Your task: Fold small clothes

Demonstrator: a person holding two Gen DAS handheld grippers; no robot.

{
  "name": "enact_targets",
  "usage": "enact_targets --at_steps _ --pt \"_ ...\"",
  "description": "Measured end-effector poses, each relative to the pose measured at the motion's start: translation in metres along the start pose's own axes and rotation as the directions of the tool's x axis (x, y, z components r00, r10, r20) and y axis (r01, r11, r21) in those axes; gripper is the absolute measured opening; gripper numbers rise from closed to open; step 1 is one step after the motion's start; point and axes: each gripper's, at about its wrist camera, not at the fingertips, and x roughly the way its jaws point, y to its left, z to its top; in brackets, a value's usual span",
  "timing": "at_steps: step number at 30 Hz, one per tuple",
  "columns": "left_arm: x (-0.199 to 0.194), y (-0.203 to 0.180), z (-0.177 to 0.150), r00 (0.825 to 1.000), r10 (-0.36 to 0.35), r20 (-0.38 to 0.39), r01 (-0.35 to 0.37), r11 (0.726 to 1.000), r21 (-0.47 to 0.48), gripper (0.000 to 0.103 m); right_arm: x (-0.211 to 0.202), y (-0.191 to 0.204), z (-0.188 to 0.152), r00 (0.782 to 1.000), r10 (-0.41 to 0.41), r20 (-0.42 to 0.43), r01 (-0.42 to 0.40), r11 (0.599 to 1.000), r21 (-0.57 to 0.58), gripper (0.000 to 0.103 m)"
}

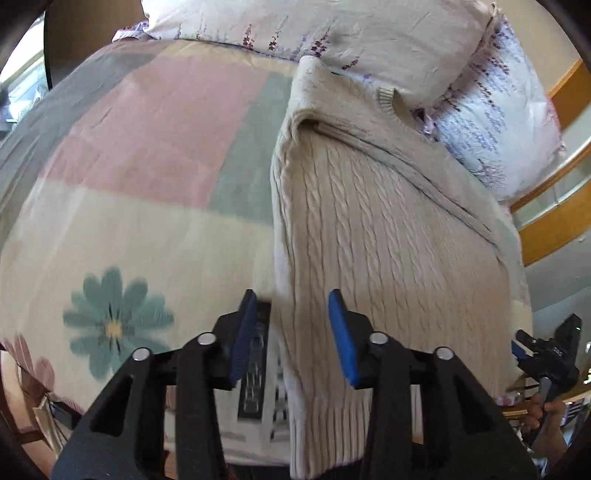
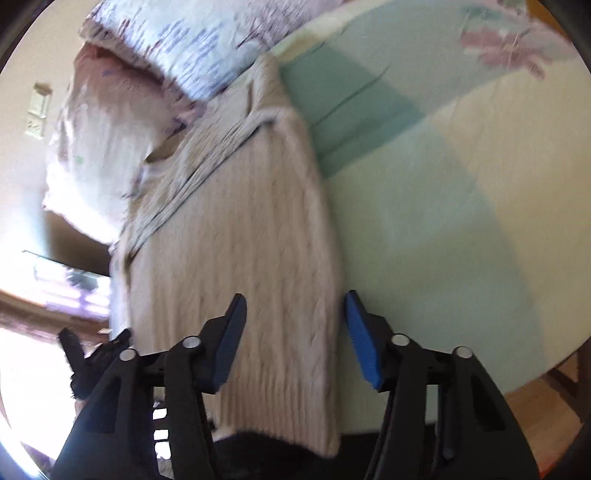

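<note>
A cream cable-knit sweater (image 1: 369, 221) lies lengthwise on the bed, its sides folded in, collar far and ribbed hem near. My left gripper (image 1: 295, 325) is open above the hem's left edge, holding nothing. The sweater also shows in the right wrist view (image 2: 251, 236). My right gripper (image 2: 295, 325) is open above the hem's right edge, holding nothing. The right gripper also shows in the left wrist view (image 1: 546, 354) at the far right; the left gripper shows in the right wrist view (image 2: 92, 358) at the left.
The bed has a pastel patchwork cover (image 1: 147, 155) with a teal flower (image 1: 114, 325). Floral pillows (image 1: 369, 29) lie at the head, touching the collar. A wooden frame (image 1: 554, 221) stands to the right. The bed's near edge runs under the hem.
</note>
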Motion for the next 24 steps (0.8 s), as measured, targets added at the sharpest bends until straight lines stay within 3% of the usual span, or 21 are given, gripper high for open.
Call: enact_targets --at_steps 1,2,4,8,13,14,16,18,22,24 --pt "-0.003 0.004 -0.009 0.999 -0.046 -0.007 0.045 0.998 -0.035 0.019 0.006 -0.005 -0.010 0.995 0.067 -0.069 -0.065 0.997 0.032 0.035" --pt "-0.003 0.009 -0.018 0.995 -0.099 -0.029 0.097 0.992 -0.082 0.013 0.009 -0.008 -0.018 0.989 0.111 -0.094 -0.106 0.993 0.059 0.028" --pt "-0.006 0.011 -0.037 0.989 -0.146 -0.020 0.142 0.980 -0.136 0.011 0.015 -0.016 -0.032 0.973 0.177 -0.146 -0.161 0.980 0.118 0.013" --pt "0.001 -0.001 -0.049 0.982 -0.182 -0.042 0.171 0.968 -0.182 0.008 0.016 -0.026 -0.044 0.955 0.259 -0.143 -0.226 0.951 0.211 0.009" --pt "0.003 -0.020 -0.027 0.970 -0.236 -0.063 0.224 0.961 -0.164 0.006 0.007 -0.004 -0.013 0.906 0.420 -0.046 -0.402 0.891 0.210 0.008" --pt "0.000 -0.021 -0.014 0.963 -0.265 -0.046 0.255 0.954 -0.156 0.005 0.002 0.006 0.005 0.877 0.480 0.009 -0.472 0.858 0.202 0.009" --pt "-0.007 -0.015 0.016 0.954 -0.299 0.018 0.299 0.943 -0.149 0.005 -0.002 0.021 0.032 0.840 0.537 0.081 -0.543 0.821 0.176 0.009" --pt "-0.012 -0.008 0.068 0.945 -0.309 0.108 0.322 0.936 -0.145 0.005 -0.002 0.038 0.070 0.801 0.581 0.147 -0.598 0.791 0.129 0.008" --pt "-0.001 -0.025 0.176 0.942 -0.253 0.222 0.267 0.963 -0.038 0.005 0.020 0.065 0.149 0.769 0.585 0.259 -0.623 0.776 0.097 0.008" --pt "0.023 -0.042 0.222 0.951 -0.209 0.226 0.219 0.976 -0.019 0.008 0.036 0.073 0.193 0.788 0.528 0.317 -0.581 0.808 0.100 0.014"
